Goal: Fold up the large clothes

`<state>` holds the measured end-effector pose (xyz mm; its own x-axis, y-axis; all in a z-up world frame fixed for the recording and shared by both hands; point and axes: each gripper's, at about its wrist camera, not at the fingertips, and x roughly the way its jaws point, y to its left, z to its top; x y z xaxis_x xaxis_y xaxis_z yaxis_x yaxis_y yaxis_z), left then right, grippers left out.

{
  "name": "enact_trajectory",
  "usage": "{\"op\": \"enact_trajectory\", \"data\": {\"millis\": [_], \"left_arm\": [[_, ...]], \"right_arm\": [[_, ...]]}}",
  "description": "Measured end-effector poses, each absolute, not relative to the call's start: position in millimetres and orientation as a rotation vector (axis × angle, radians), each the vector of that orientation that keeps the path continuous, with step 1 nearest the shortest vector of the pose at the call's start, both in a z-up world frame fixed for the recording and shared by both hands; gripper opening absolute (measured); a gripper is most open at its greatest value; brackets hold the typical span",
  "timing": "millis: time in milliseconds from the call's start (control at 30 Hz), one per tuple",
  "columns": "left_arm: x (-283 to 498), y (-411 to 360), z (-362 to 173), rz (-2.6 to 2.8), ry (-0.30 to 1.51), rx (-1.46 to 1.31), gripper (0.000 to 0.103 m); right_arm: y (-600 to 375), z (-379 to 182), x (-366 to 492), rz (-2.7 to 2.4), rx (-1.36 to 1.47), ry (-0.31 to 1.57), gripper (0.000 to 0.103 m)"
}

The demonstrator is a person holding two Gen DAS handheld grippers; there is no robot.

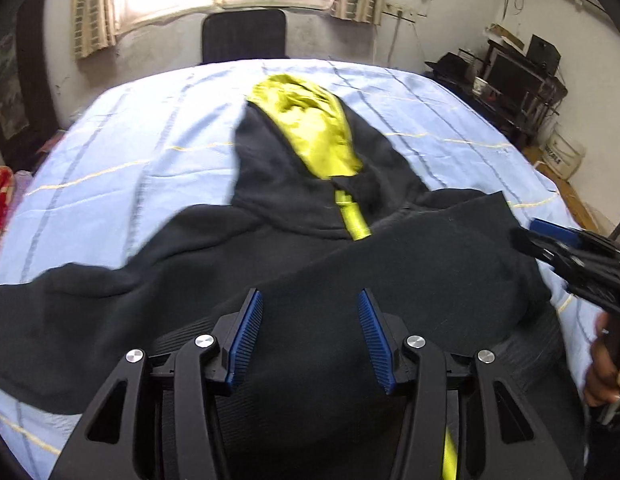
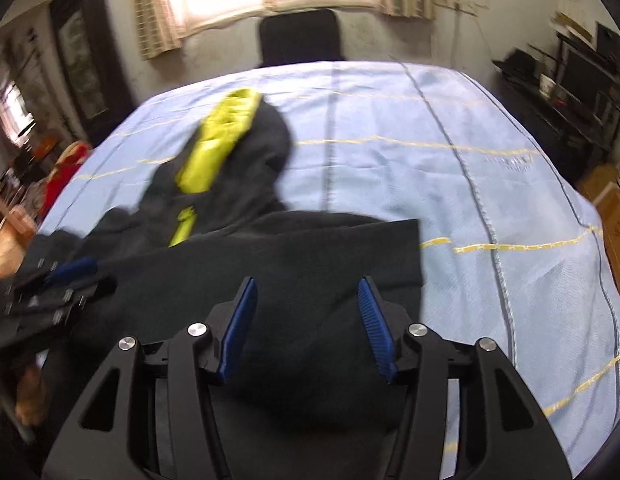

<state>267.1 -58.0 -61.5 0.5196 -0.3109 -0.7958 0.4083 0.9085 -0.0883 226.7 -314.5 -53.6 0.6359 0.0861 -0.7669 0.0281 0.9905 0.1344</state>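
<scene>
Black hoodie [image 1: 269, 264] lies spread on the bed [image 1: 121, 168], which has a light blue sheet with yellow and grey lines; hood end points toward the dark chair [image 1: 243, 34] at the far side of the bed. Yellow hood lining [image 1: 310, 128] faces up, yellow zipper strip [image 1: 352, 220] runs down from it toward the cameras. One side of the hoodie is folded over the front, leaving a straight edge on the right. Left gripper [image 1: 310, 340] hovers over the near part of the hoodie, fingers [image 1: 245, 344] released, spread apart, dark cloth under them but nothing pinched. Right gripper [image 2: 307, 328] sits just beside it over the folded panel, near the hoodie's right edge, fingers [image 2: 376, 328] also released, gripping nothing. A hand [image 1: 606, 368] holds the right gripper at the hoodie's right side. Both views motion-blurred.
</scene>
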Motion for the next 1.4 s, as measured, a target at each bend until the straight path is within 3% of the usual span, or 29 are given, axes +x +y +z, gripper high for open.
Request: {"op": "enact_trajectory", "data": {"millis": [467, 600, 933, 1267, 1333, 1400], "left_arm": [[256.1, 68.1, -48.0, -0.212, 0.9, -0.017, 0.051], [247.6, 123.1, -42.9, -0.081, 0.889, -0.072, 0.056], [247.0, 250.8, -77.9, 0.169, 0.956, -0.479, 0.056], [270.3, 245.8, -74.0, 0.199, 0.958, -0.563, 0.06], [270.6, 246.9, -73.2, 0.212, 0.957, -0.585, 0.057], [269.4, 253.4, -75.5, 0.231, 0.955, -0.587, 0.034]], "right_arm": [[-286.2, -55.5, 199.9, 0.084, 0.112, 0.897, 0.059], [-294.8, -54.8, 195.5, 0.067, 0.137, 0.89, 0.06], [-295.7, -34.5, 178.5, 0.039, 0.143, 0.842, 0.065], [-285.7, -18.8, 168.6, 0.044, 0.137, 0.8, 0.068], [-287.5, -19.6, 168.6, 0.039, 0.141, 0.8, 0.068], [-292.1, -21.4, 168.4, 0.034, 0.153, 0.802, 0.068]]}}
